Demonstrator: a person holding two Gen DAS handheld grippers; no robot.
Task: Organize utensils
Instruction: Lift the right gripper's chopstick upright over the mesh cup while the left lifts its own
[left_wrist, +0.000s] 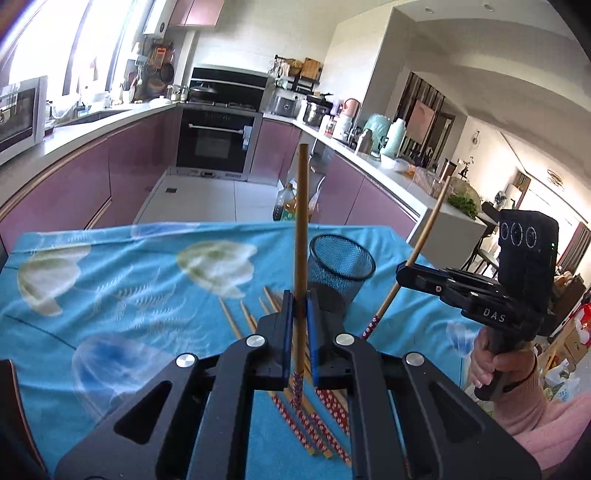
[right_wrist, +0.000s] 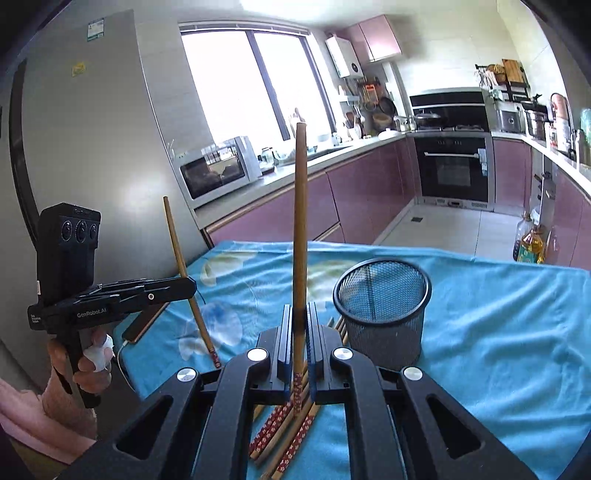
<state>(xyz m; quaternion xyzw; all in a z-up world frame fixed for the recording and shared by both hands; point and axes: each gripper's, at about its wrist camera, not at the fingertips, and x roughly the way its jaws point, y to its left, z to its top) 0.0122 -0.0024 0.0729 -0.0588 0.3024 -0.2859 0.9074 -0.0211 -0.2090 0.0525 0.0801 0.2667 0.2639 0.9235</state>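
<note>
In the left wrist view, a bamboo chopstick (left_wrist: 301, 236) is pinched upright by the left tongs (left_wrist: 300, 325), its red patterned end hanging below the jaws. More chopsticks (left_wrist: 314, 424) lie on the blue-clothed tabletop (left_wrist: 129, 295) beneath, and a black mesh cup (left_wrist: 340, 266) stands just beyond them. To the right, the right tongs (left_wrist: 406, 273) are seen pressed on a second, tilted chopstick (left_wrist: 424, 243).

In the right wrist view, that second chopstick (right_wrist: 299, 236) is clamped upright in the right tongs (right_wrist: 300, 325), with the loose pile (right_wrist: 284, 432) below and the mesh cup (right_wrist: 384, 306) near on the right. The left tongs (right_wrist: 186, 286) are shown gripping their slanted stick (right_wrist: 184, 266).

A slip is judged the main risk: each stick is held low down, so it could pivot in the jaws. Two sticks converging on one cup could collide, or catch the rim and tip it.
</note>
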